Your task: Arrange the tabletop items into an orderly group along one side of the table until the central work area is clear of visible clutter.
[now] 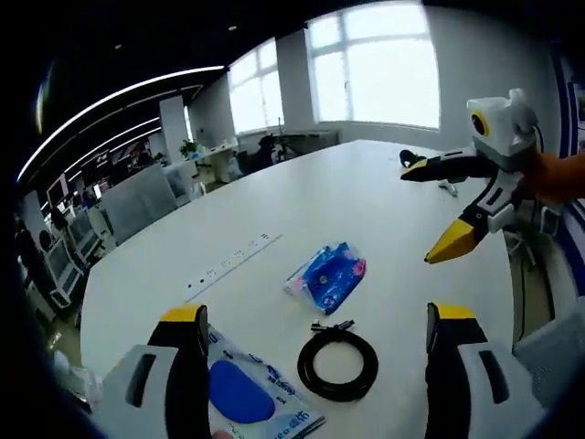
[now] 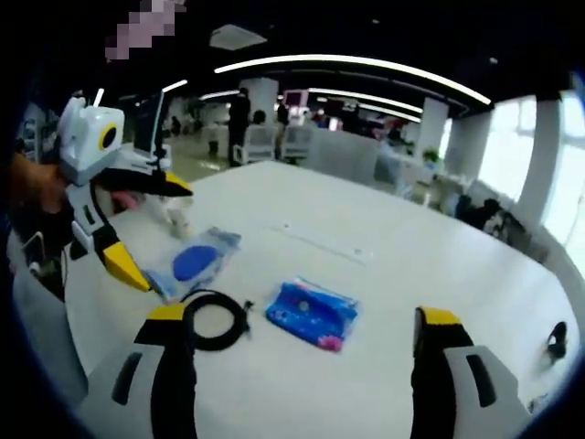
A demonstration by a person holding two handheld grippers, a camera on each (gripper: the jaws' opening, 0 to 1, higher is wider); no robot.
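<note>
Three items lie mid-table: a coiled cable point(image 1: 337, 364), a blue packet point(image 1: 327, 276), and a clear pouch point(image 1: 247, 395) with a blue pad inside. Both the left gripper point(image 1: 320, 352) and right gripper point(image 2: 302, 352) hover above, jaws spread wide and empty. Best to start with the cable between the left jaws: lower straight, pinch across one side of the coil, then carry it to the table point(image 1: 366, 192) edge.
</note>
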